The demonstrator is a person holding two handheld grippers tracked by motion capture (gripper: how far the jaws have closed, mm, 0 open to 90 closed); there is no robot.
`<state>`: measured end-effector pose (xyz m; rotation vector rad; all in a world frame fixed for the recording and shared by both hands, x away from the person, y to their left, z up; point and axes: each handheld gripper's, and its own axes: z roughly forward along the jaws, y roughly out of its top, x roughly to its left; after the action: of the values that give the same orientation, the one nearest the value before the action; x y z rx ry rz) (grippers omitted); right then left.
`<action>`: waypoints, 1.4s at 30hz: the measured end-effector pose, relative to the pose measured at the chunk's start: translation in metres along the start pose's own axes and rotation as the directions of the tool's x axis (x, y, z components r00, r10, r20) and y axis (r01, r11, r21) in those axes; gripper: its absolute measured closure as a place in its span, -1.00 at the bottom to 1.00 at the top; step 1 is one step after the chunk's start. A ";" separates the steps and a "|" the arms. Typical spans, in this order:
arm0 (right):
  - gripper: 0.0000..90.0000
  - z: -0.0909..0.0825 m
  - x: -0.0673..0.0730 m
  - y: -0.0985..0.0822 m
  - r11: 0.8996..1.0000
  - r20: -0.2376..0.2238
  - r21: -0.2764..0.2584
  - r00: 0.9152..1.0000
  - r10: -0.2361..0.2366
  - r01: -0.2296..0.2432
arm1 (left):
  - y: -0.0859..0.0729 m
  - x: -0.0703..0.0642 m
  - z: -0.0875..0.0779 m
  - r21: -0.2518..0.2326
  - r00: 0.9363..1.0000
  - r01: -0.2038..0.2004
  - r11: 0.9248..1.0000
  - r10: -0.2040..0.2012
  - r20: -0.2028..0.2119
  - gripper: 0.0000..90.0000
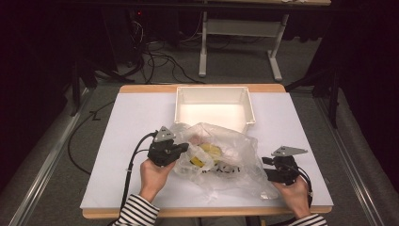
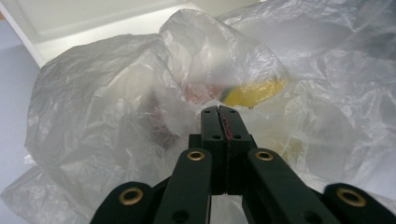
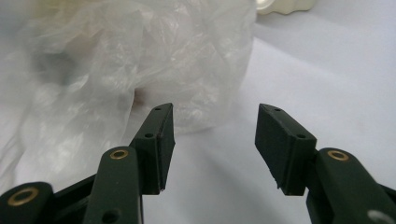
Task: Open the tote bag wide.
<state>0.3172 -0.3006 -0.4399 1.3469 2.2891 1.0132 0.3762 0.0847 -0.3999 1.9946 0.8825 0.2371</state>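
A crumpled clear plastic bag (image 1: 226, 160) lies on the white table top (image 1: 136, 122), with a yellow item (image 1: 207, 153) and something pinkish showing through it. My left gripper (image 1: 184, 147) is at the bag's left edge. In the left gripper view its jaws are pressed together (image 2: 218, 111) on a fold of the bag film (image 2: 116, 93), with the yellow item (image 2: 254, 93) just beyond. My right gripper (image 1: 266, 168) sits by the bag's right edge. In the right gripper view it stands open (image 3: 212, 121) with only bare table between the jaws, and the bag (image 3: 140, 56) lies ahead to the left.
An empty white plastic bin (image 1: 249, 106) stands at the back middle of the table, right behind the bag; its wall (image 2: 70, 23) shows in the left gripper view. Cables and a table frame lie on the floor beyond. Bare table lies left and right of the bag.
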 end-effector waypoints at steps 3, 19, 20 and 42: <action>0.07 -0.013 0.000 -0.005 1.000 -0.003 -0.026 1.000 0.004 -0.004 | 0.001 0.002 0.006 0.002 1.000 0.012 1.000 -0.012 -0.012 1.00; 0.04 -0.025 0.029 -0.016 0.998 -0.063 -0.044 0.997 -0.053 0.050 | -0.002 -0.002 0.025 0.045 1.000 -0.006 0.999 0.007 -0.029 1.00; 0.03 -0.022 0.030 -0.014 0.997 -0.071 -0.048 0.995 -0.063 0.060 | -0.002 -0.002 0.025 0.046 0.999 -0.007 0.999 0.008 -0.031 1.00; 1.00 0.003 0.019 0.017 0.996 -0.124 -0.069 0.990 -0.063 0.055 | 0.000 0.003 0.011 -0.014 0.998 -0.027 1.000 0.026 -0.059 1.00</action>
<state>0.3203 -0.2777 -0.4279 1.2139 2.3488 1.1735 0.3835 0.0789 -0.4065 1.9951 0.8897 0.3179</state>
